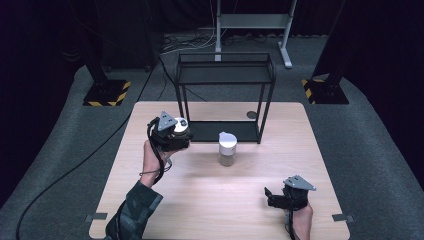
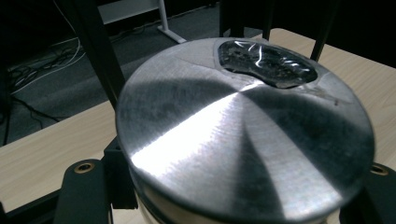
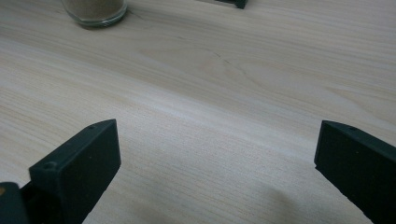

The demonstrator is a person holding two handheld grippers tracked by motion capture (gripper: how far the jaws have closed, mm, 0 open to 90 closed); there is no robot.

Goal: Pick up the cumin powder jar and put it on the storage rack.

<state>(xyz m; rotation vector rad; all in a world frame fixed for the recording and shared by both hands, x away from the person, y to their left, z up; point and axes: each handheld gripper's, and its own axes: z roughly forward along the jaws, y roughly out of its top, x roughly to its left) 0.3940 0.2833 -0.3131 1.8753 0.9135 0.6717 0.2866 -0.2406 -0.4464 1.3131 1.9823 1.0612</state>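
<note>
My left gripper is held above the table's left half, shut on a jar with a brushed metal lid. In the left gripper view that lid looms close, with a dark shiny patch near its far edge and my black jaws at its two sides. A second jar, holding a pale brown powder under a white lid, stands on the table centre. Its glass base appears at the top left of the right gripper view. My right gripper rests low at the front right, open, with nothing between its jaws.
A black metal two-level rack stands at the back of the wooden table, just behind both jars. One of its legs rises close behind the held jar. Beyond the table lie grey floor, cables and stand feet.
</note>
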